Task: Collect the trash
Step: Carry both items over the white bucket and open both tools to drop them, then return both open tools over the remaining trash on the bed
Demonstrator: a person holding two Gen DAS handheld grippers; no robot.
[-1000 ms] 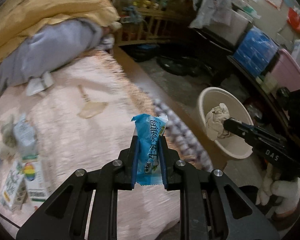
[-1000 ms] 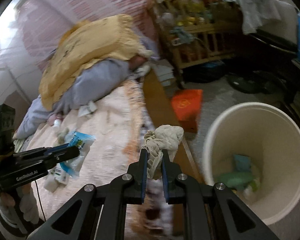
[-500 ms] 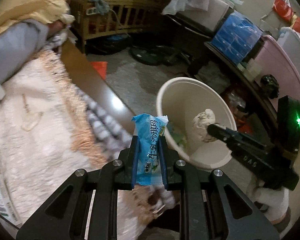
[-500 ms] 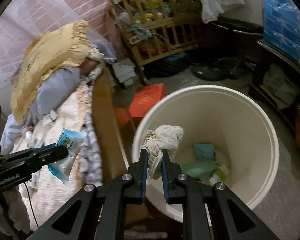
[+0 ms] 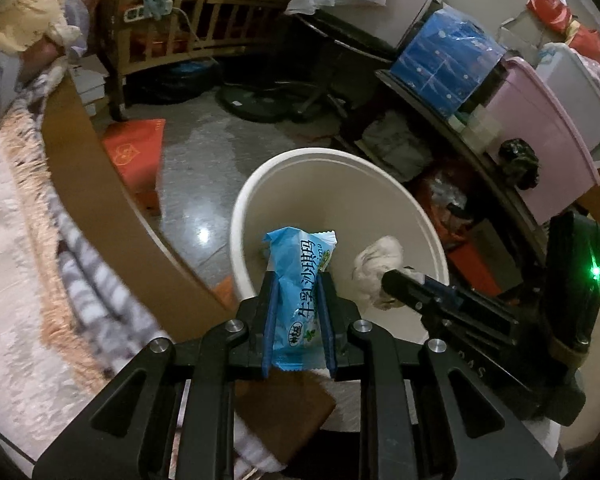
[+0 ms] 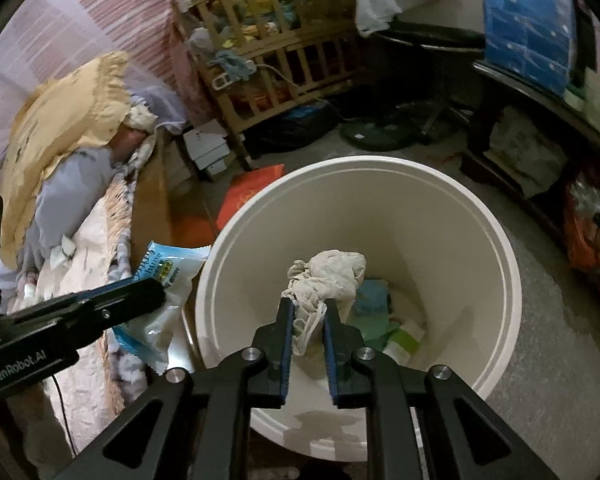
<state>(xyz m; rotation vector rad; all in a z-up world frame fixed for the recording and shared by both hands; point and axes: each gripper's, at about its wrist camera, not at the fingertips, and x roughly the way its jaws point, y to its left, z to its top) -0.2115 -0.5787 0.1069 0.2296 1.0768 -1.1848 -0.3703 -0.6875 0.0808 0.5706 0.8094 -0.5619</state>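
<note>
- Right claw (image 6: 306,336), jaws opening round the crumpled tissue (image 6: 328,276), hangs squarely over the white bin (image 6: 496,240); straight drop.
- Left claw (image 5: 298,312), jaws opening round the upright blue wrapper (image 5: 300,280), sits over the bin's near-left rim, less centred.

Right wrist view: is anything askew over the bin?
Yes. The blue wrapper in the left gripper hangs outside the bin's rim, while the crumpled tissue is over the bin.
</note>
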